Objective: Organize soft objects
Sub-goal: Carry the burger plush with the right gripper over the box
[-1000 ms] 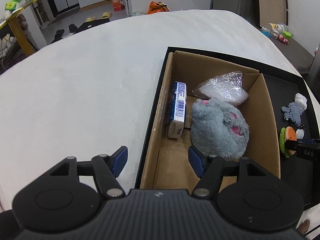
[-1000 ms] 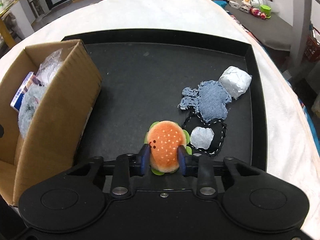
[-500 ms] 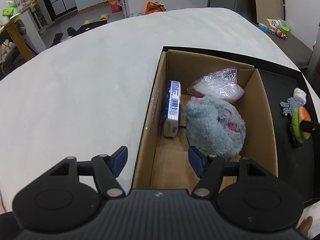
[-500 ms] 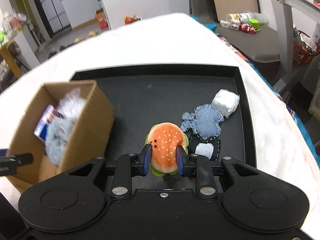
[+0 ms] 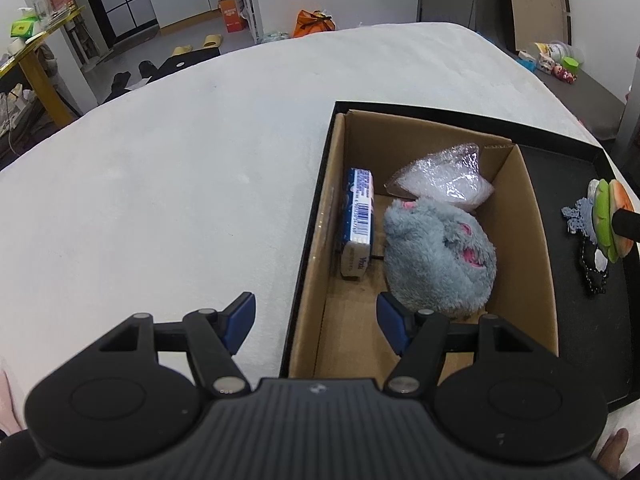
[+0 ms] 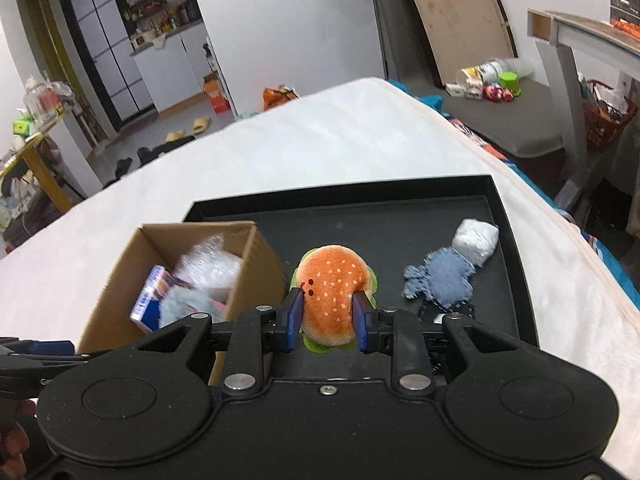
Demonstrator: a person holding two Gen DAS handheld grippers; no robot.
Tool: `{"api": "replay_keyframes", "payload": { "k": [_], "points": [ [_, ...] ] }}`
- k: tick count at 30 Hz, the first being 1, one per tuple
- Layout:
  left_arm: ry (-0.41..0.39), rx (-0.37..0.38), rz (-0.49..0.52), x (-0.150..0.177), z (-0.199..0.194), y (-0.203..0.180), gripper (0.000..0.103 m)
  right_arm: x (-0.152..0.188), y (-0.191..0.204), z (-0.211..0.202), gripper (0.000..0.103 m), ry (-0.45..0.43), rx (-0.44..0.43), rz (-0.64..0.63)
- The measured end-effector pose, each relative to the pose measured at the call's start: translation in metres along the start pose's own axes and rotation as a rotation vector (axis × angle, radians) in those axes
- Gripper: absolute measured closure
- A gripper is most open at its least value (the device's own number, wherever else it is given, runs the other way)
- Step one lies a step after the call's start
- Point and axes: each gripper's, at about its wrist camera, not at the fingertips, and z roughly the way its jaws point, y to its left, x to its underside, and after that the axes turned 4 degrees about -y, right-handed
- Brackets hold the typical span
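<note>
My right gripper (image 6: 327,320) is shut on a plush hamburger toy (image 6: 333,286), held up above the black tray (image 6: 496,188). The same hamburger toy (image 5: 610,216) shows at the right edge of the left wrist view. A cardboard box (image 5: 538,240) stands in the tray's left part and holds a grey plush toy (image 5: 438,258), a blue and white packet (image 5: 358,222) and a clear plastic bag (image 5: 440,178). My left gripper (image 5: 316,326) hangs open over the box's near left wall, nothing between its fingers.
On the tray right of the box lie a denim patch (image 6: 444,282), a white wrapped bundle (image 6: 476,240) and a black piece with white stitching (image 5: 594,270). The tray rests on a white padded surface (image 5: 160,184). Furniture and clutter stand beyond.
My right gripper has risen off the tray with the hamburger toy and tilted up, so more of the room shows. The left gripper has stayed put.
</note>
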Motion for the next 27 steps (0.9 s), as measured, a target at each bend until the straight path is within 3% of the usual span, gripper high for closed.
{"api": "replay_keyframes", "payload": {
  "k": [17,27],
  "points": [
    [-0.004,0.064,-0.045,0.006,0.002,0.023,0.041,-0.007,0.033,-0.012,0.076,-0.082,-0.099,-0.001],
    [0.003,0.128,-0.060,0.014,0.003,0.027,0.070,0.000,0.064,-0.012,0.076,-0.075,-0.170,-0.021]
  ]
}}
